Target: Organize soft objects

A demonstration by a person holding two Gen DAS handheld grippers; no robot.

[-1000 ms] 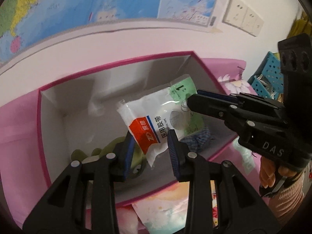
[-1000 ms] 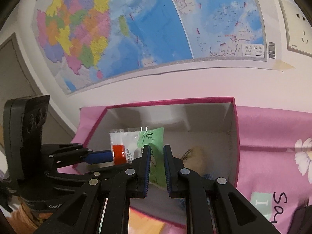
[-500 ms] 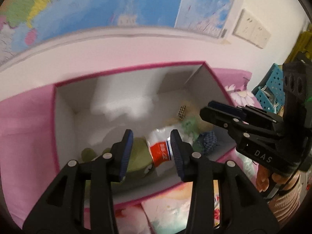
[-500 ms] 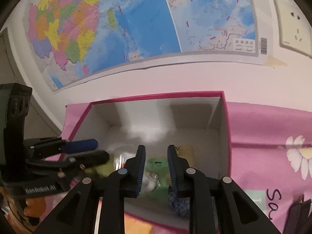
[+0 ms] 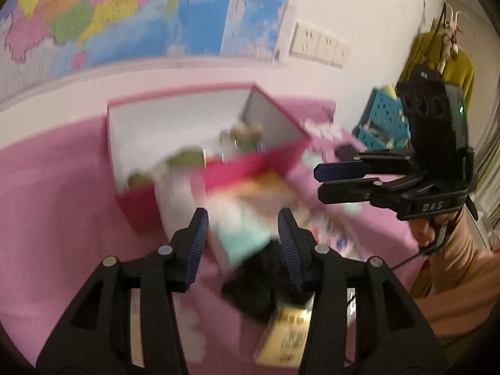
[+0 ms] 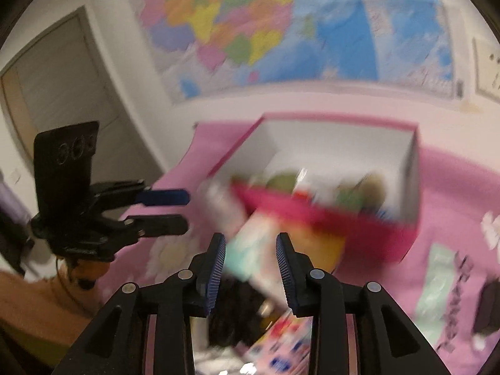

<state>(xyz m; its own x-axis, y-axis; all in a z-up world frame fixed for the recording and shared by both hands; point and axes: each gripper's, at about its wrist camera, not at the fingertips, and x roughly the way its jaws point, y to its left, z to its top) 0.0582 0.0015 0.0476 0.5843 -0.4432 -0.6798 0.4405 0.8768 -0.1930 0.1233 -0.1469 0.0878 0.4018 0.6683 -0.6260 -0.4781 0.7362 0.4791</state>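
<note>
Left gripper (image 5: 242, 234): jaws opening, nothing held. Right gripper (image 6: 251, 261): likewise opening, empty. Below both, blurred packets (image 5: 240, 234) and a black soft item (image 5: 259, 284) on pink cloth (image 5: 62, 218). Farther: pink box (image 6: 328, 218) holding soft objects (image 6: 359, 190) (blurred).

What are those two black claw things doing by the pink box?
A person is tidying soft things into the pink box on a pink cloth. Some soft things already lie inside it, though the blur hides what they are. Neither claw holds anything just now. The left gripper and the right gripper are both opening, with nothing pinched between their fingers. They hang above a blurry pile in front of the box, where a black fuzzy thing and a teal-and-pink packet lie.
</note>
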